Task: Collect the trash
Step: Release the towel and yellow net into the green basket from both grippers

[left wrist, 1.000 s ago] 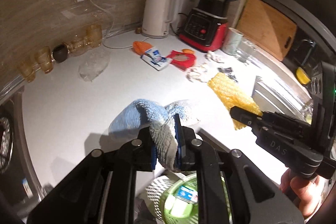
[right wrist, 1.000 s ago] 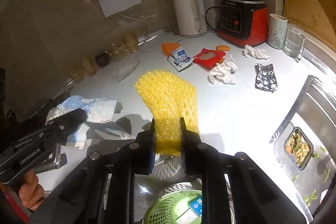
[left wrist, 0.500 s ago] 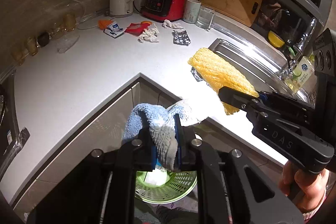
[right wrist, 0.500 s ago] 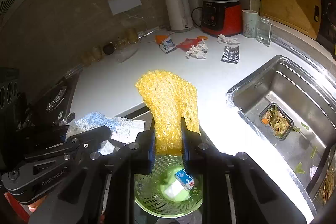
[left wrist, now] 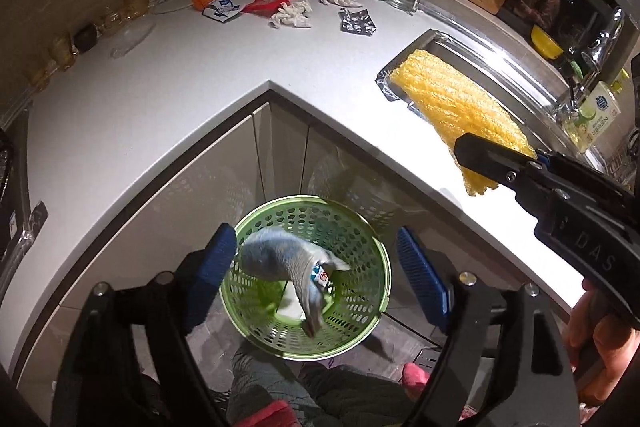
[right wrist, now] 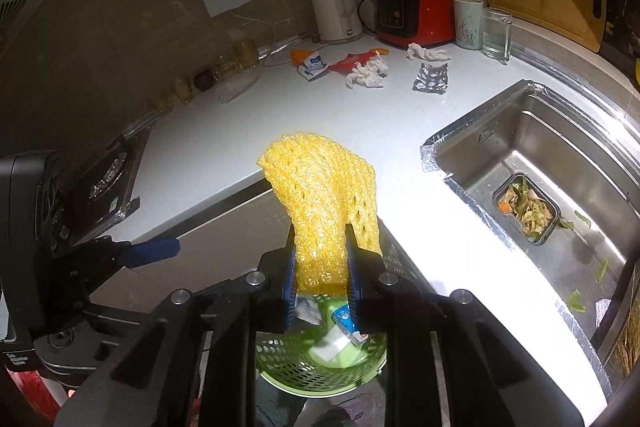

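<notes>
Two tongs over round green perforated plastic basket (left wrist: 372, 227) on floor below white bench (left wrist: 160, 99) corner. Left tongs (left wrist: 316, 267): jaws opening, wide; blue-grey cloth rag (left wrist: 288, 259) free between them, dropping into basket. Right tongs (right wrist: 322, 283): clamped narrow on yellow foam net sleeve (right wrist: 320, 187), long axis pointing up and away from tongs. Step: dumping. Next, by judgement: release sleeve above basket.
</notes>
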A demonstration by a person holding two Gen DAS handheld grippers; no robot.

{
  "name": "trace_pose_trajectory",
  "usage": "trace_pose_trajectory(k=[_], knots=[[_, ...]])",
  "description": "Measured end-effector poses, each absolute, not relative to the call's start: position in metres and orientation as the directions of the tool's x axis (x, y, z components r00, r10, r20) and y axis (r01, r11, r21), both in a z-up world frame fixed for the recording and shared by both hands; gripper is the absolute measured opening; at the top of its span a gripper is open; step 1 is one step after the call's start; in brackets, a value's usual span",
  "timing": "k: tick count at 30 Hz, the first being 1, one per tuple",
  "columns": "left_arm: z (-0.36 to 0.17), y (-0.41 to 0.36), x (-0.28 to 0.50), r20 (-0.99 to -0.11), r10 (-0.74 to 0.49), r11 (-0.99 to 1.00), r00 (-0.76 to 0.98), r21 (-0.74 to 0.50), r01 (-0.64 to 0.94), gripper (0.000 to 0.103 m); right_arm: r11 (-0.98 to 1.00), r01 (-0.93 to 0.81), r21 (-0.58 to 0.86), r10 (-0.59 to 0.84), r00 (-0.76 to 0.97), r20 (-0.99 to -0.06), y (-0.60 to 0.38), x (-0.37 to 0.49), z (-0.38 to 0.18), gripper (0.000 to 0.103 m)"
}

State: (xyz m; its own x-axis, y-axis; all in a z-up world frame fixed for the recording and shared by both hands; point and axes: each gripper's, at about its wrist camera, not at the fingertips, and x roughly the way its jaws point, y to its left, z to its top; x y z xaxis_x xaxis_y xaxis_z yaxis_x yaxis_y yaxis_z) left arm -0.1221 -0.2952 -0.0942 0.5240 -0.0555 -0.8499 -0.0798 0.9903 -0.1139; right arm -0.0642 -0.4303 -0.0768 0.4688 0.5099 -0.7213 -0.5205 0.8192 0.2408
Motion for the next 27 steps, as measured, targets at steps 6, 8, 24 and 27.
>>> trace_pose_trajectory(k=[6, 8, 24, 27], knots=[[-0.089, -0.297, -0.124, -0.844, -0.042, 0.992, 0.534, -0.100, -0.081, 0.088, 0.817, -0.522, 0.246, 0.511, 0.457, -0.728, -0.433, -0.062, -0.081, 0.023], [-0.086, -0.298, -0.122, -0.840, -0.039, 0.992, 0.541, -0.099, -0.081, 0.089, 0.816, -0.524, 0.245, 0.512, 0.456, -0.728, -0.433, -0.062, -0.081, 0.023], [-0.083, -0.273, -0.140, -0.837, 0.042, 0.992, 0.545, -0.031, -0.124, 0.091, 0.814, -0.552, 0.181, 0.457, 0.417, -0.785, -0.409, -0.068, -0.104, 0.081], [-0.081, -0.266, -0.144, -0.834, 0.047, 0.988, 0.550, -0.040, -0.147, 0.092, 0.818, -0.546, 0.181, 0.463, 0.440, -0.769, -0.411, -0.068, -0.097, 0.089]])
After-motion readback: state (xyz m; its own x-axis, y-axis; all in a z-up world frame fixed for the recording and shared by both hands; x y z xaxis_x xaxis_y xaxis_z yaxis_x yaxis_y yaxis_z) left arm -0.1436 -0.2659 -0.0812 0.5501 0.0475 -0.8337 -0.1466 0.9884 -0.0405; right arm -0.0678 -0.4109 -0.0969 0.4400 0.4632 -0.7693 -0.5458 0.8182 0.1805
